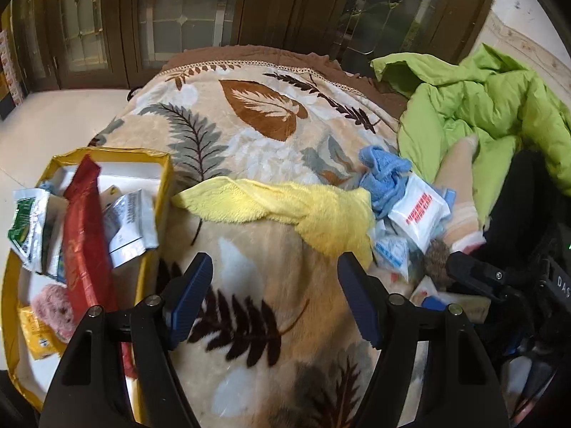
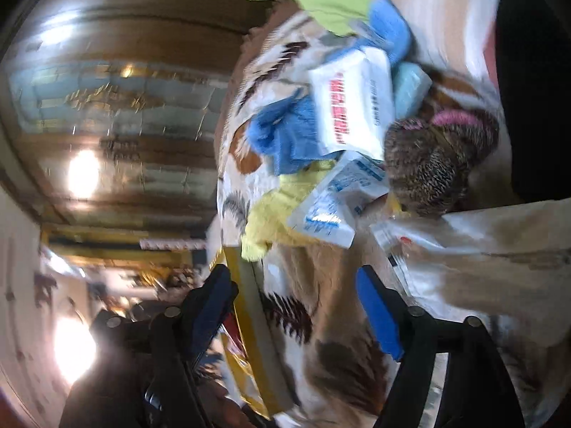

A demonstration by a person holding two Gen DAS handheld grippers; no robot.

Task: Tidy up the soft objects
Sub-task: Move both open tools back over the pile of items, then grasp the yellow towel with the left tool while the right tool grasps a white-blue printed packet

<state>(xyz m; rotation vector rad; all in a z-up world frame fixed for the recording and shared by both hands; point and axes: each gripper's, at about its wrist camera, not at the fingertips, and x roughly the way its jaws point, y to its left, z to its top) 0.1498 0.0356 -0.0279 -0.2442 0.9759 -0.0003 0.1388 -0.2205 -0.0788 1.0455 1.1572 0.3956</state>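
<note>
A yellow fluffy cloth [image 1: 285, 207] lies across the leaf-patterned blanket [image 1: 249, 114], just beyond my open, empty left gripper [image 1: 273, 271]. A blue cloth [image 1: 385, 178] and a white packet with red print [image 1: 419, 210] sit in a pile to its right. In the tilted, blurred right wrist view, my right gripper [image 2: 292, 285] is open and empty, with the yellow cloth [image 2: 271, 221], blue cloth [image 2: 285, 135], white packet [image 2: 353, 107] and a brown speckled knitted item [image 2: 424, 171] ahead of it.
A yellow-edged box [image 1: 164, 178] at the left holds a red packet [image 1: 84, 235], white pouches and a pink fuzzy item [image 1: 55, 306]. A green quilted jacket [image 1: 492, 107] lies at the right. Wooden glass-panelled cabinets [image 1: 142, 18] stand behind the bed.
</note>
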